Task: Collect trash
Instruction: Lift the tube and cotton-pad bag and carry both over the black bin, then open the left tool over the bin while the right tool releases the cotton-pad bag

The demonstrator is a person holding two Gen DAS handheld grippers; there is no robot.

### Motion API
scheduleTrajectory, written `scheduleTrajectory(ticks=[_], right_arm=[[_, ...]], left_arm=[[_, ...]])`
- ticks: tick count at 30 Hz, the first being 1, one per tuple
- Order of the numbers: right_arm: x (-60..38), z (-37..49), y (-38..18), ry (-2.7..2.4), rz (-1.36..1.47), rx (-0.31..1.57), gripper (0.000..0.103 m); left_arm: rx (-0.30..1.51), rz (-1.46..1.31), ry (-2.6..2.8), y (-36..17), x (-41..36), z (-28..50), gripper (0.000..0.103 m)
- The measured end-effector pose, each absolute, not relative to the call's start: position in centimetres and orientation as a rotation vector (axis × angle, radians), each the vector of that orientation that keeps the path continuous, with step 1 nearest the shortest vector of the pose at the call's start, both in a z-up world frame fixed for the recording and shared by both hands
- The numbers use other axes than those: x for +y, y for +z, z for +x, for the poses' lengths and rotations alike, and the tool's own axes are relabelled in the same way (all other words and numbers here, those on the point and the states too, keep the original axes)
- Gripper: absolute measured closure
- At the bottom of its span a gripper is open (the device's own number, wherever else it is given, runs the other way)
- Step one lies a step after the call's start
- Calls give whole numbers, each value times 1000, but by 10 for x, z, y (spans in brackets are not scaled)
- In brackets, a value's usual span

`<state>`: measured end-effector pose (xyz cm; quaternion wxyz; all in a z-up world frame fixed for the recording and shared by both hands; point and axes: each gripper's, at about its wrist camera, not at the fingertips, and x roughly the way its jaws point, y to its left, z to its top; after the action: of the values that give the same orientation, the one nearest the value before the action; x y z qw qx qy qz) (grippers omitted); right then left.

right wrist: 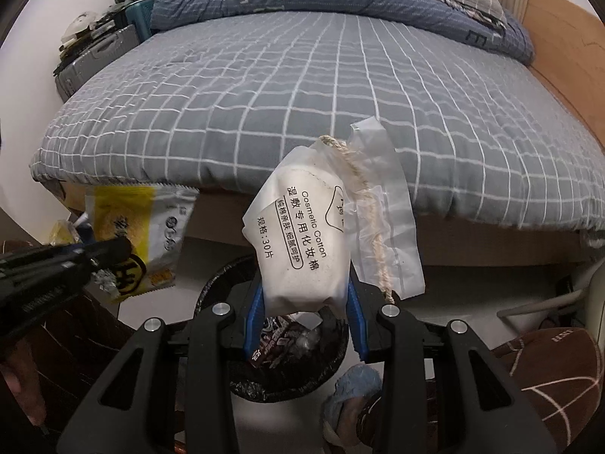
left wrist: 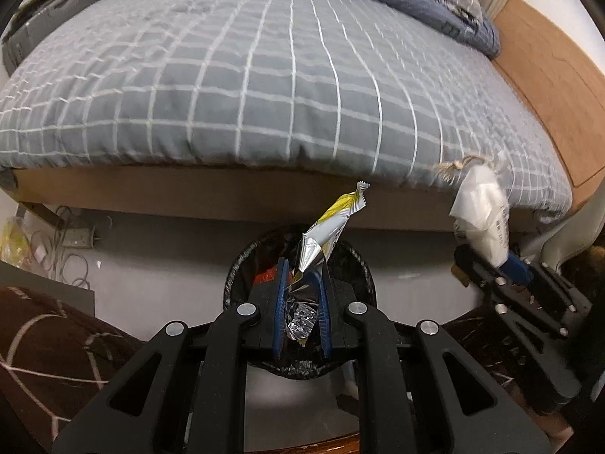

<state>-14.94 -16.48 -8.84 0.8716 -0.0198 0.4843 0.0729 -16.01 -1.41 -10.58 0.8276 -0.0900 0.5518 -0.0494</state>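
Bin [left wrist: 242, 265] sits on the floor by the bed, right under both tongs | left gripper [left wrist: 302, 283] clenched on yellow foil wrapper [left wrist: 329, 223], long axis up toward bed | right gripper [right wrist: 304, 310] grasping cotton-pad pouch [right wrist: 298, 234] | I read left as more centred over it.

Most of the trash bin [left wrist: 242, 265] is hidden behind the left gripper [left wrist: 302, 283] in the left wrist view, so its contents cannot be made out. The cotton pad bag [left wrist: 484, 208] is blurred there. The snack wrapper [right wrist: 151, 234] is partly covered by the left gripper in the right wrist view.
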Motion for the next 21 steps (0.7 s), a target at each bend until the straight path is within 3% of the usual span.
scheduleTrajectory(ticks=[16,19,21], right_arm=[[-204,-135,-121,95,22,1087,68],[-206,-132,-122,94,30,1088,68],[-205,-130,-123,97,30,1090,68]], left_arm=[[1290,-154,-171,-167,-55,-136,89],[1315,-141,-169,-179,-60,-133,84],[1321,-128,-158,-184,-63,-132,68]])
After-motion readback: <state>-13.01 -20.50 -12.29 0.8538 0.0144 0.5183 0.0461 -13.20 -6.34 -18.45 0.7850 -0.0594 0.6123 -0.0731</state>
